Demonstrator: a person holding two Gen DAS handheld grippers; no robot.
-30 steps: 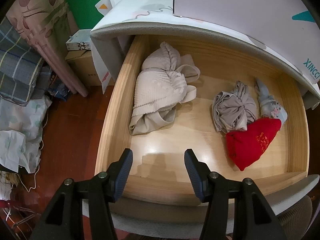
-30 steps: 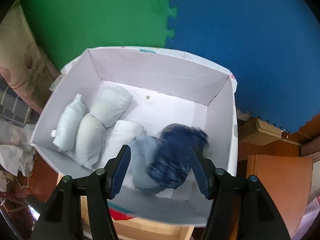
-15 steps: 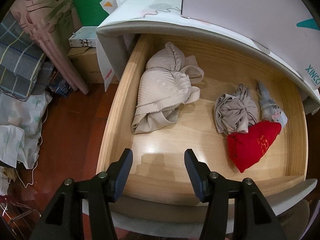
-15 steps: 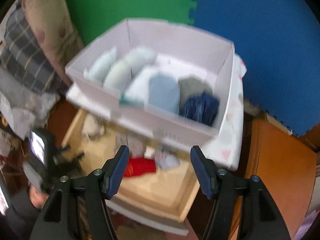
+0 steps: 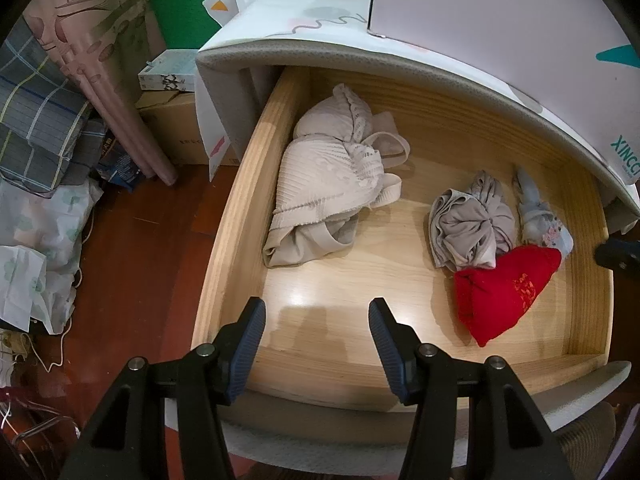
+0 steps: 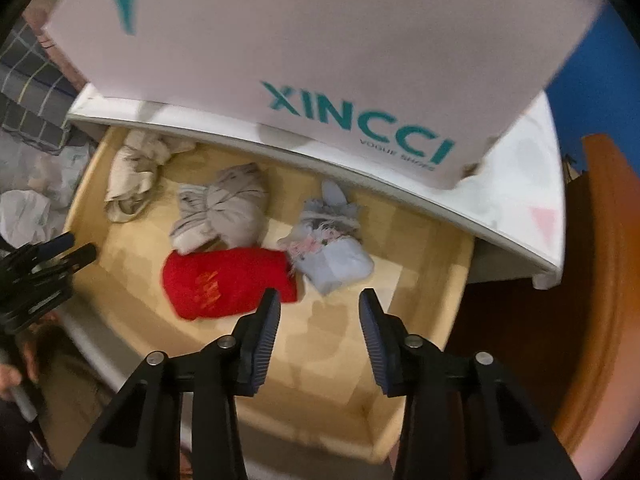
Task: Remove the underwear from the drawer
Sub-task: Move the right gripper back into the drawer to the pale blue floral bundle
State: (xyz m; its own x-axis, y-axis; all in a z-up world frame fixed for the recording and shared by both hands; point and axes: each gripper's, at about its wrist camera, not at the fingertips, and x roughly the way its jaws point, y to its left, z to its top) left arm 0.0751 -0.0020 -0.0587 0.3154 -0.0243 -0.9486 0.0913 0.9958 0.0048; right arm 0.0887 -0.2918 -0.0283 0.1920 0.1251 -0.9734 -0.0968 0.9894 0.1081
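Note:
The open wooden drawer (image 5: pixel 236 216) holds a beige bra bundle (image 5: pixel 324 184), a grey rolled underwear (image 5: pixel 472 224), a pale blue floral one (image 5: pixel 540 224) and a red one (image 5: pixel 504 292). My left gripper (image 5: pixel 316 332) is open and empty above the drawer's front left. My right gripper (image 6: pixel 318 320) is open and empty above the drawer's front right, just in front of the red underwear (image 6: pixel 228 280) and the pale blue one (image 6: pixel 336 252). The grey one (image 6: pixel 224 208) lies behind them. The left gripper also shows in the right wrist view (image 6: pixel 60 252).
A white XINCCI cardboard box (image 6: pixel 320 60) stands on the cabinet top above the drawer. Piled fabrics and bags (image 5: pixel 40 160) and cardboard boxes (image 5: pixel 176 120) crowd the wooden floor on the left. An orange-brown cabinet (image 6: pixel 600 280) stands to the right.
My right gripper has left the white box, where it let go of a dark blue piece, and has swung down over the drawer's right side. My left gripper has barely moved.

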